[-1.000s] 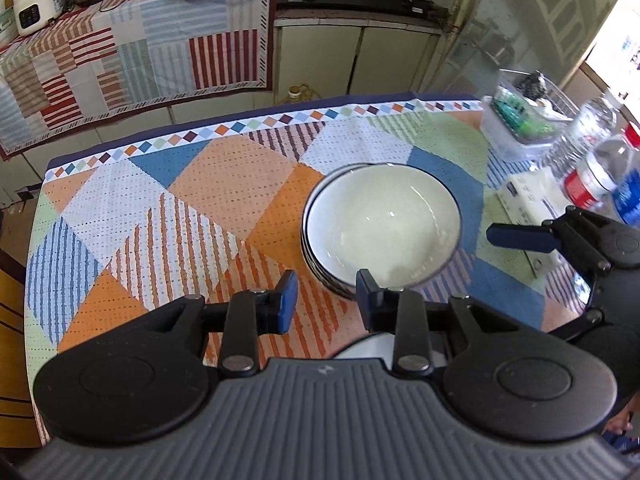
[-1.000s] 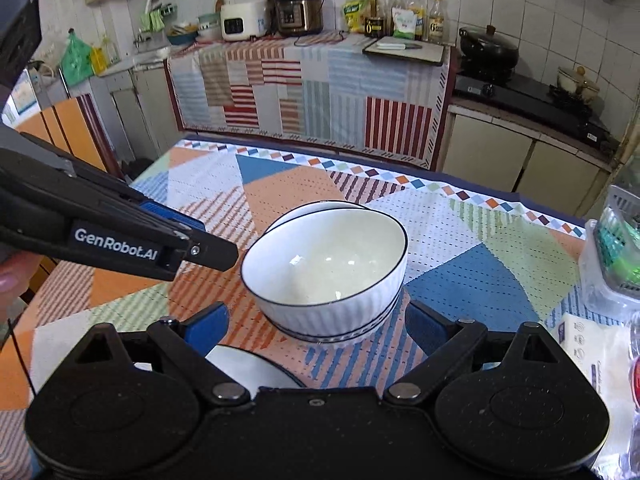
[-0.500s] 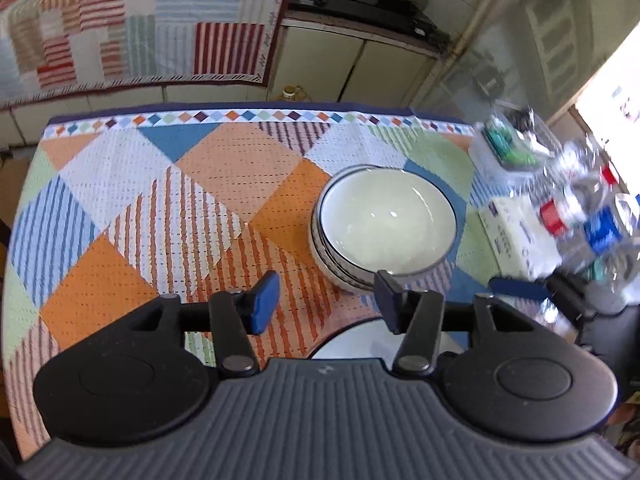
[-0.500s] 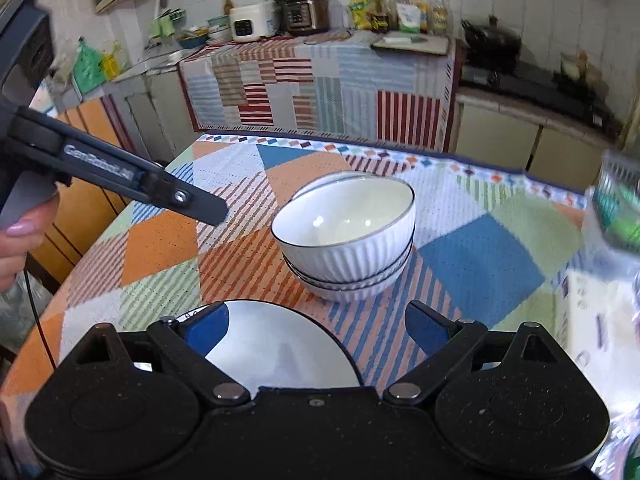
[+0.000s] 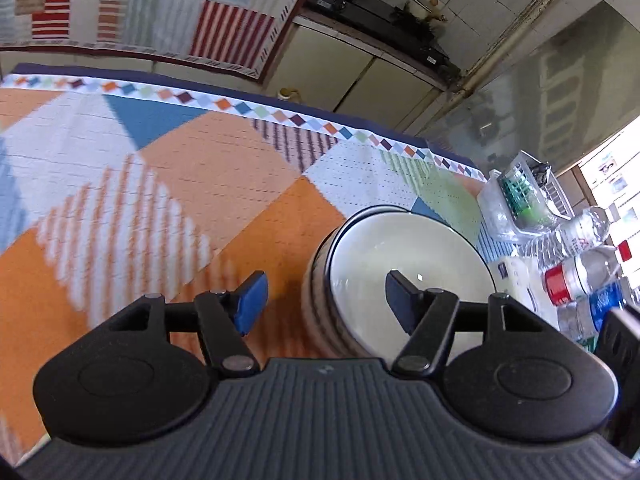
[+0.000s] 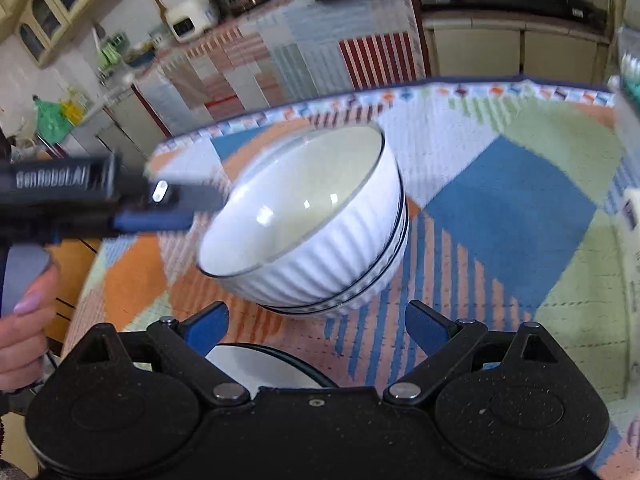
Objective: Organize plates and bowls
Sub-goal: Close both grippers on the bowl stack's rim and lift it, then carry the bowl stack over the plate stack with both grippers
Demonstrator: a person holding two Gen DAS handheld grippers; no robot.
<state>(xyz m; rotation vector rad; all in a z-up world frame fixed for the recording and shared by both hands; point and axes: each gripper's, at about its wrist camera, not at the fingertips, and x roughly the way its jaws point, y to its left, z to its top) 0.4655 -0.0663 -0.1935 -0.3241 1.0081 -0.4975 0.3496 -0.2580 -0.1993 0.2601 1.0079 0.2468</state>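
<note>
A stack of white ribbed bowls with dark rims [image 5: 404,276] [image 6: 316,216] stands on the patchwork tablecloth [image 5: 168,184]. My left gripper [image 5: 328,300] is low at the stack's left side and its jaws are opening. One finger hangs over the top bowl's inside, the other outside its wall, and neither pad presses on it. From the left of the right wrist view, that left gripper [image 6: 188,210] reaches to the bowl's rim, held by a hand [image 6: 24,320]. My right gripper [image 6: 318,328] stands open just short of the stack, over a white plate [image 6: 256,364].
Water bottles [image 5: 576,276], a clear plastic basket [image 5: 520,200] and a white packet [image 5: 516,276] crowd the table's right side. A kitchen counter draped in striped cloth [image 6: 304,60] and cabinets [image 6: 500,52] stand beyond the far table edge.
Both grippers have dropped toward the bowls and rolled. The left jaws have widened and now straddle the stack's left rim. The plate sits closer under the right gripper.
</note>
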